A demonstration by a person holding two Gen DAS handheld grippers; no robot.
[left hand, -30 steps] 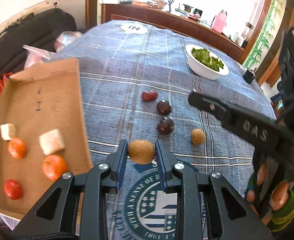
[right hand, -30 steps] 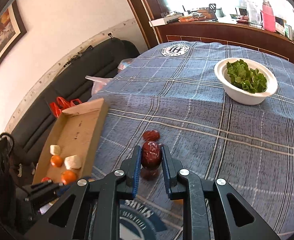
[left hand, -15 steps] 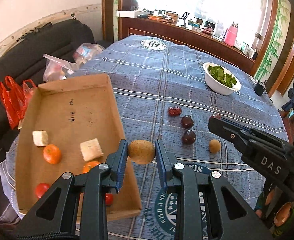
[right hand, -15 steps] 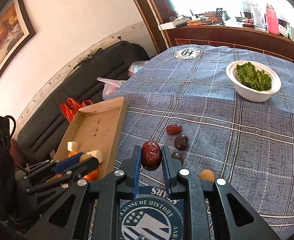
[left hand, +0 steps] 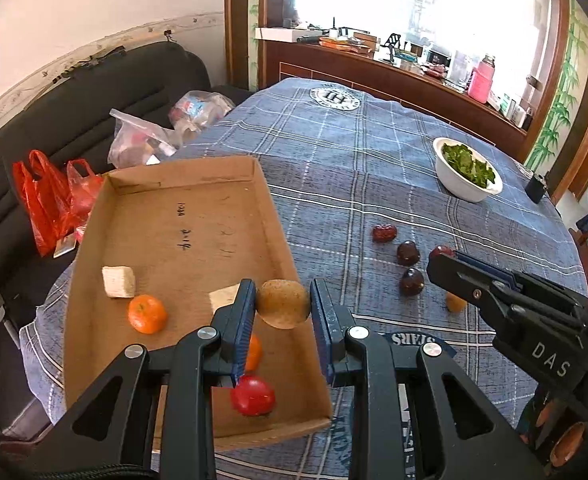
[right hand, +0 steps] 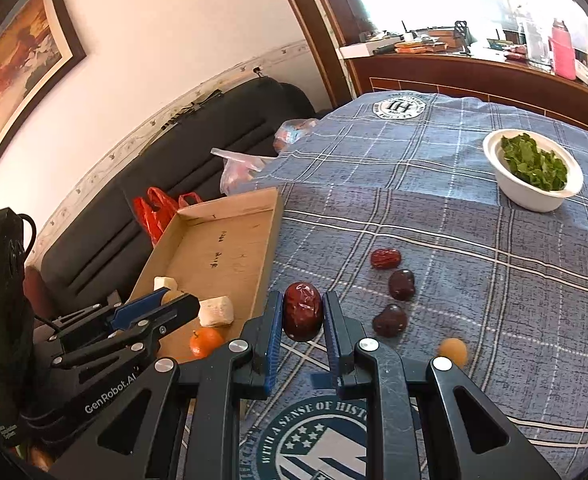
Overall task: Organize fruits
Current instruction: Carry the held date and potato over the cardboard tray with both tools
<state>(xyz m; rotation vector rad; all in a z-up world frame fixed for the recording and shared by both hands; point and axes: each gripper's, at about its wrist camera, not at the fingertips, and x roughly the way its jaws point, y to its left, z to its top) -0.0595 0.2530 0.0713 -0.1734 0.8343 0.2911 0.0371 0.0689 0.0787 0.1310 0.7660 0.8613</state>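
Note:
My left gripper [left hand: 283,306] is shut on a brown kiwi [left hand: 283,303] and holds it above the right wall of the cardboard tray [left hand: 182,216]. The tray holds two oranges [left hand: 147,313], a red tomato [left hand: 253,395] and two pale cubes [left hand: 119,281]. My right gripper [right hand: 303,314] is shut on a dark red jujube [right hand: 303,316], raised above the blue plaid cloth just right of the tray [right hand: 230,248]. A red jujube [right hand: 385,258], two dark fruits [right hand: 401,284] and a small tan fruit [right hand: 453,350] lie on the cloth.
A white bowl of greens [right hand: 534,196] stands at the far right of the table. A black sofa [left hand: 74,108] with red and clear plastic bags [left hand: 50,196] is left of the table. A wooden sideboard [left hand: 394,76] with clutter lies behind.
Both grippers have risen and moved left with their fruits. The left gripper went from over the cloth to over the tray's right wall. The right gripper came closer to the tray.

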